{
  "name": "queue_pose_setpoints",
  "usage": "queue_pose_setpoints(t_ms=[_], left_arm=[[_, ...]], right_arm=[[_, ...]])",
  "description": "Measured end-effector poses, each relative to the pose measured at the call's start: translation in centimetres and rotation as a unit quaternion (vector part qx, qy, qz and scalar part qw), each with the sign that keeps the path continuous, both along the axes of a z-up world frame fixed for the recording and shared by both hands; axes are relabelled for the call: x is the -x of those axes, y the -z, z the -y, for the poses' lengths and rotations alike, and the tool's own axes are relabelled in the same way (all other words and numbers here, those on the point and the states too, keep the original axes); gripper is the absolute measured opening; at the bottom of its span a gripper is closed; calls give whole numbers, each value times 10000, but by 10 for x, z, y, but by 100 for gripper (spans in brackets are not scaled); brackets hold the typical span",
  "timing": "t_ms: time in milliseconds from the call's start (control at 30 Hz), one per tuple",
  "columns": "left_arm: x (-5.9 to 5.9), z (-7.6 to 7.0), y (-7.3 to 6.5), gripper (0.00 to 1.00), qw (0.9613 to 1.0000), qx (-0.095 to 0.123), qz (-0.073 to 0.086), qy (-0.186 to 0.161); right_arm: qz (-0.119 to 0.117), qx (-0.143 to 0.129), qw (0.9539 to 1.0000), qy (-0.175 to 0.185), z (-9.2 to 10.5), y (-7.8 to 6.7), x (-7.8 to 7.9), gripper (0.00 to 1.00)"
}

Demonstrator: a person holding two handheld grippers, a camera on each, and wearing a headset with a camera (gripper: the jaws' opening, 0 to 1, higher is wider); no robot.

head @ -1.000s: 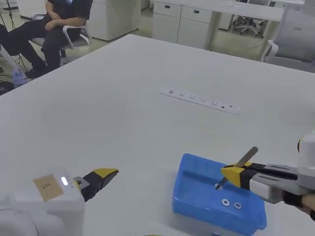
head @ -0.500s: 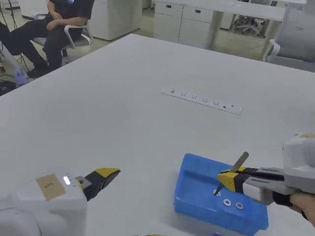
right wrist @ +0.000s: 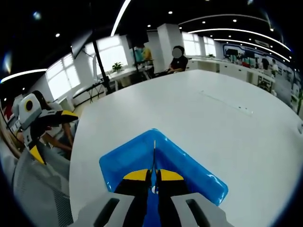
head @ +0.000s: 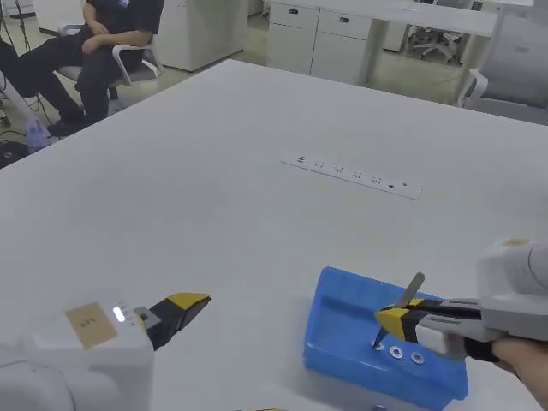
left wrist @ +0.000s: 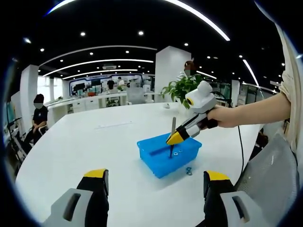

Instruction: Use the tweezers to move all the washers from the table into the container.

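Observation:
A blue container point(head: 342, 338) sits near the table's front edge, with two washers point(head: 405, 354) lying inside it. My right gripper point(head: 390, 318) is shut on grey tweezers point(head: 409, 291), whose tip points down into the container beside those washers. The right gripper view looks down the tweezers point(right wrist: 154, 153) into the container point(right wrist: 128, 158), with the right gripper point(right wrist: 154, 176) closed around them. I cannot tell if the tip holds a washer. My left gripper point(head: 190, 304) hovers open at the lower left, holding nothing. In the left gripper view, one washer point(left wrist: 188, 171) lies on the table beside the container point(left wrist: 156, 158).
A white power strip point(head: 351, 175) lies across the middle of the white table point(head: 197, 188). A person sits in a chair point(head: 94, 34) beyond the far left corner. Cabinets and desks stand behind the table.
My right gripper has lowered and drawn slightly nearer, bringing the tweezers' tip deeper into the container towards the two washers. The left gripper has barely moved.

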State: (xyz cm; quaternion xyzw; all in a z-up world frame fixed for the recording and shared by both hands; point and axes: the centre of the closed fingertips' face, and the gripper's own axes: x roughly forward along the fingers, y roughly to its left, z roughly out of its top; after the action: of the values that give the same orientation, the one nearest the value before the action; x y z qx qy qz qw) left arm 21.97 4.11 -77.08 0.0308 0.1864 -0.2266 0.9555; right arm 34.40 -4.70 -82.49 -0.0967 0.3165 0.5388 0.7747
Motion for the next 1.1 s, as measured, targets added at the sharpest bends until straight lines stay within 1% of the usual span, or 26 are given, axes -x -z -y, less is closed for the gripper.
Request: queue_pose_setpoints(t_ms=[67,300,400,567,733,1100], left_arm=[[0,0,0,84,10000,-4,-4,5],[0,0,1,84,10000,-1,-9,13],[0,0,1,84,10000,-7,-8,14],[0,0,1,84,10000,3,-6,19],[0,0,1,84,10000,1,-8,15],[1,2,2,84,10000,-10,-22,51]], right_arm=[[22,49,10000,-20,1,1,0,3],[-14,60,10000,-41,1,3,1,4],[40,54,10000,-32,1,1,0,4],[85,-39,10000,13,2,-7,1,4],[190,-186,9996,56,2,-19,2,4],[349,-505,9981,87,3,-46,12,4]])
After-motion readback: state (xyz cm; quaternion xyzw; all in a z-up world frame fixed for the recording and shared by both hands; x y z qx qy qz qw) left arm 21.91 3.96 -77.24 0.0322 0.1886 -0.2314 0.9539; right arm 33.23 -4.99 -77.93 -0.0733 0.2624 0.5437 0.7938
